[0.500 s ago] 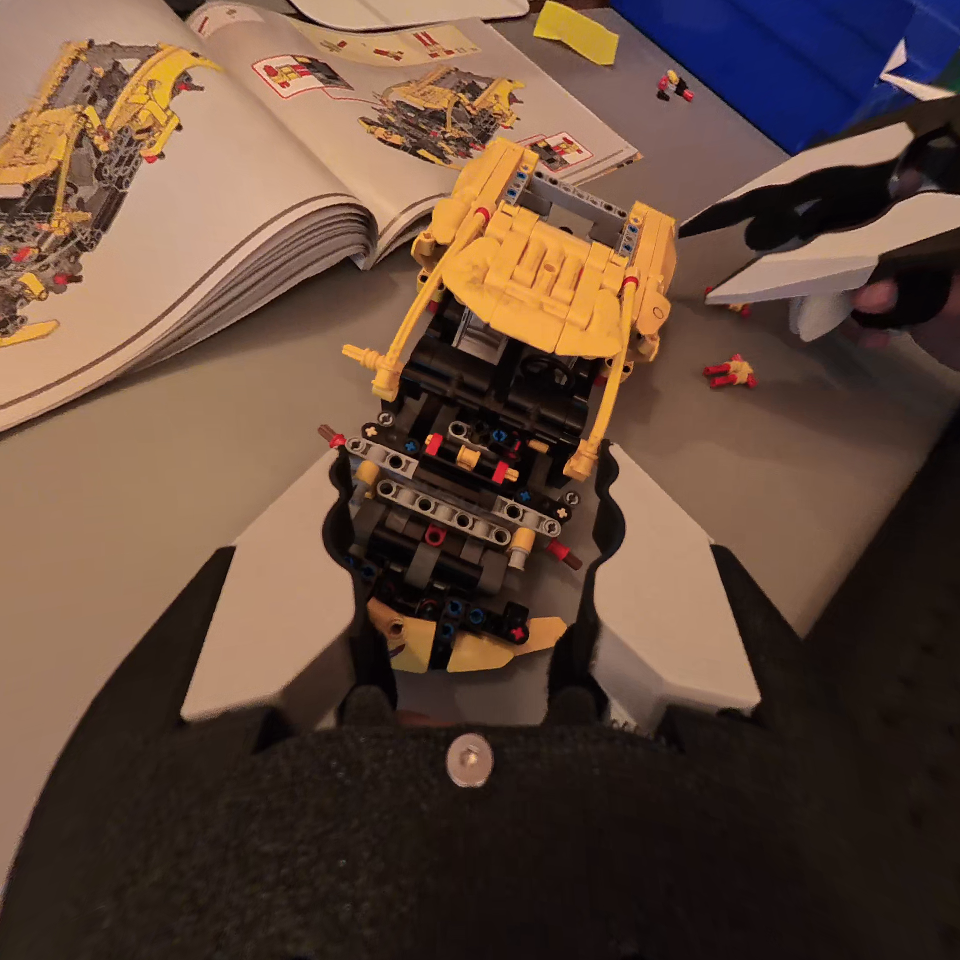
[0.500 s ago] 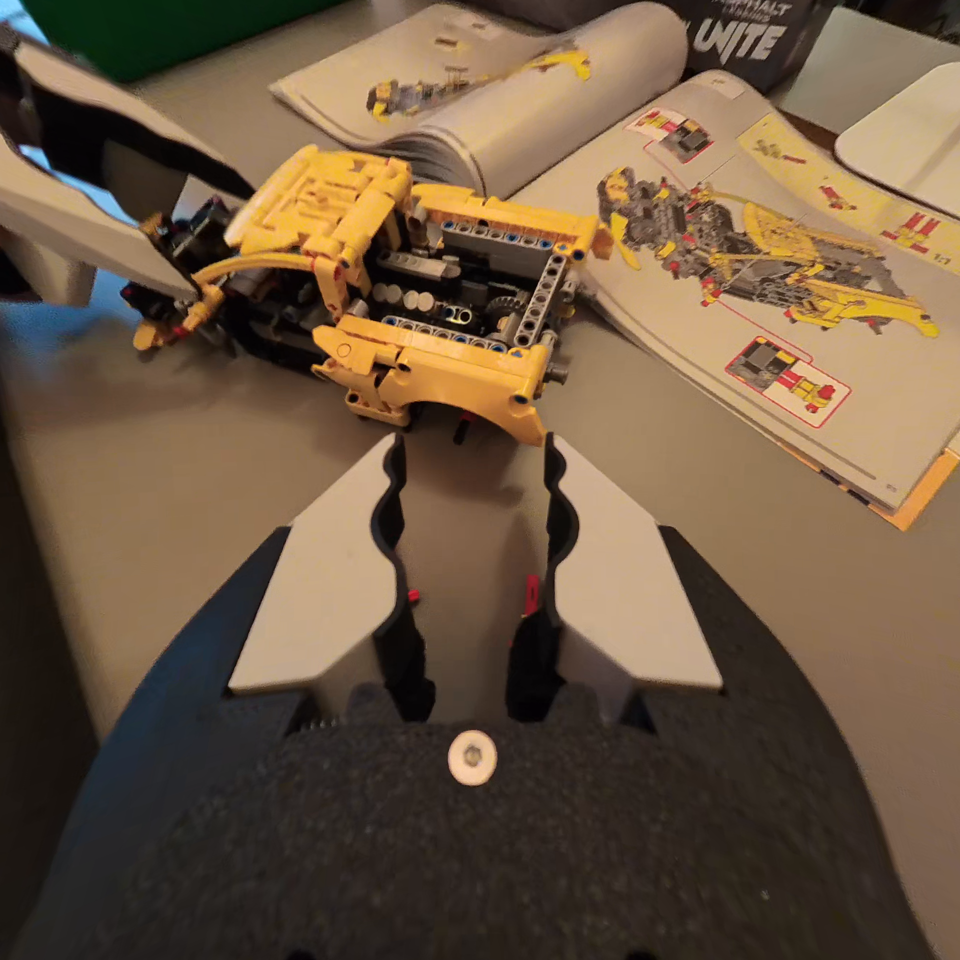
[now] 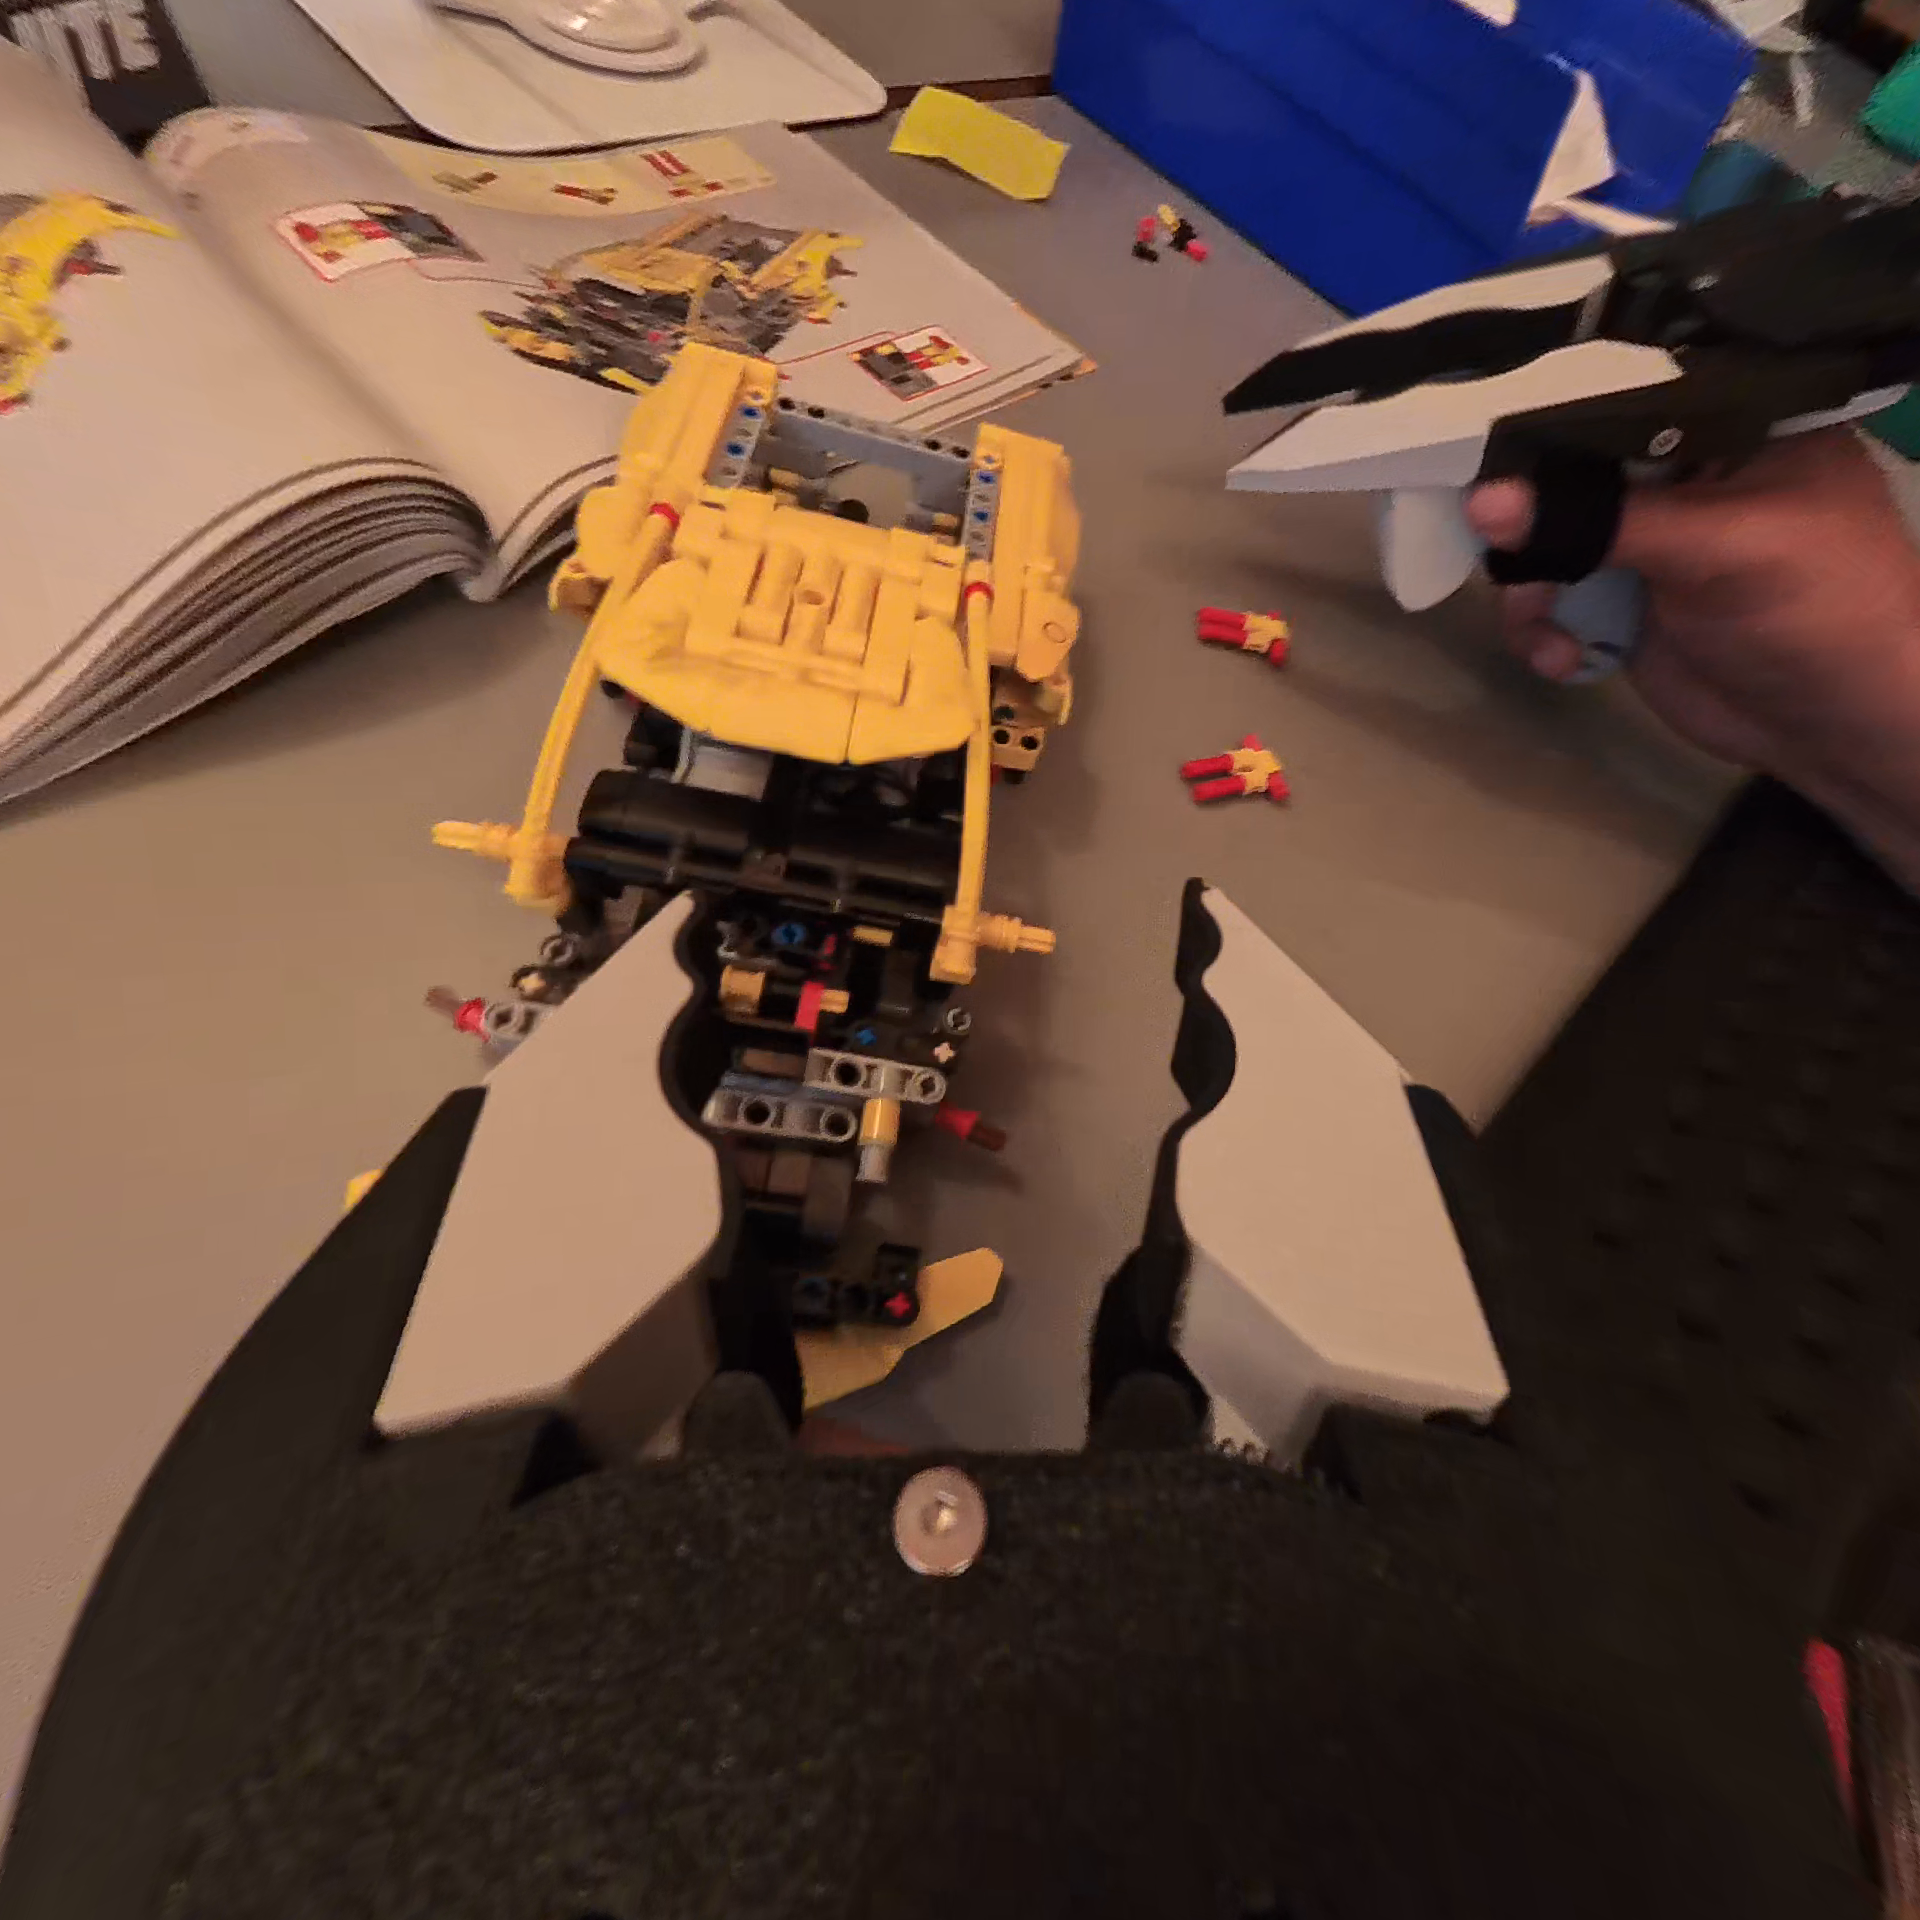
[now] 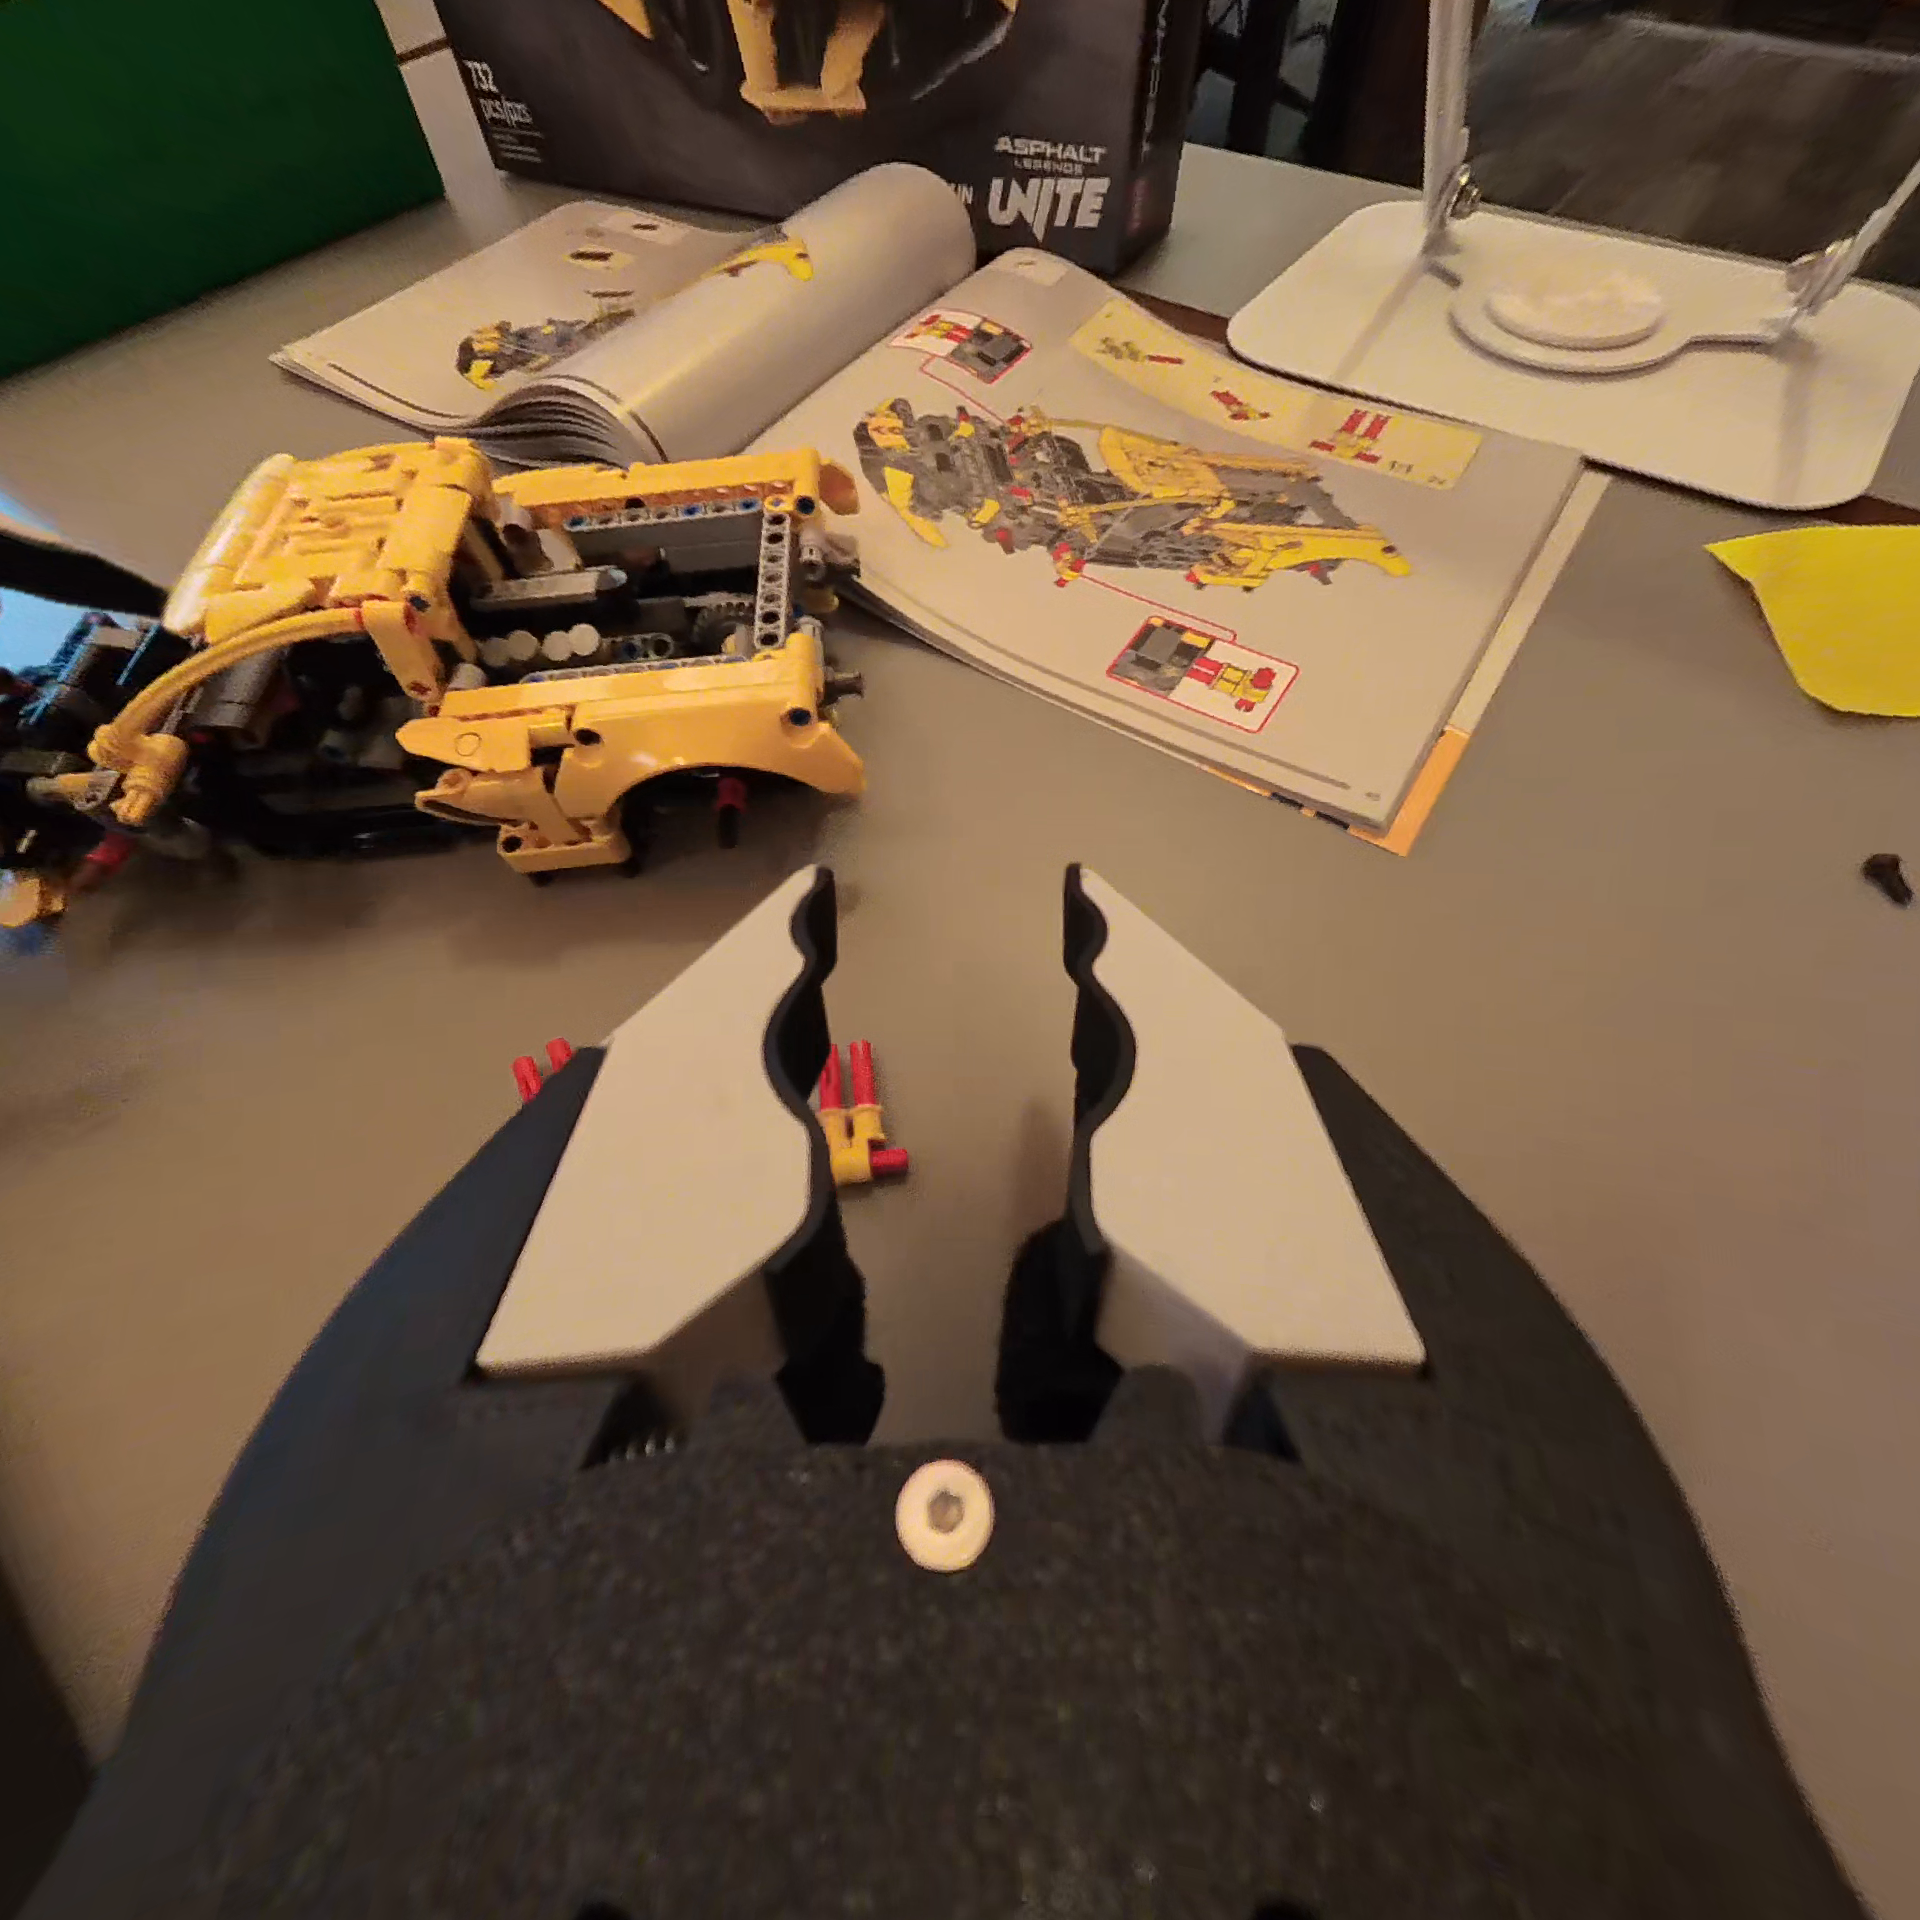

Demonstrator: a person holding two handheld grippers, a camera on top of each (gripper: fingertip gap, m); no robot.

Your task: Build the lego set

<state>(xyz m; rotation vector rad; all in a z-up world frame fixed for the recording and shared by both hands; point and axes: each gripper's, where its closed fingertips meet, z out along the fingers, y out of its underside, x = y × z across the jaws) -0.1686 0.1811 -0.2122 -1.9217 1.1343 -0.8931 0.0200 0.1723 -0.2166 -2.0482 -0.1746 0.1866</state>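
On a grey table, a half-built yellow and black lego car lies beside an open instruction booklet. Only the right wrist view takes in the dark set box standing behind the booklet, a white stand base and a green bin; only the left wrist view shows a blue bin and the hand gripping the right gripper out to the car's right. The left gripper hangs over the car's black front end, jaws spread wide and holding nothing, its left finger covering part of the chassis while its right finger sits clear of the model. The right gripper is partly open and empty, poised above bare table with the car ahead and to its left, apart from it. A small red and yellow piece lies on the table between its fingers, close to the left one.
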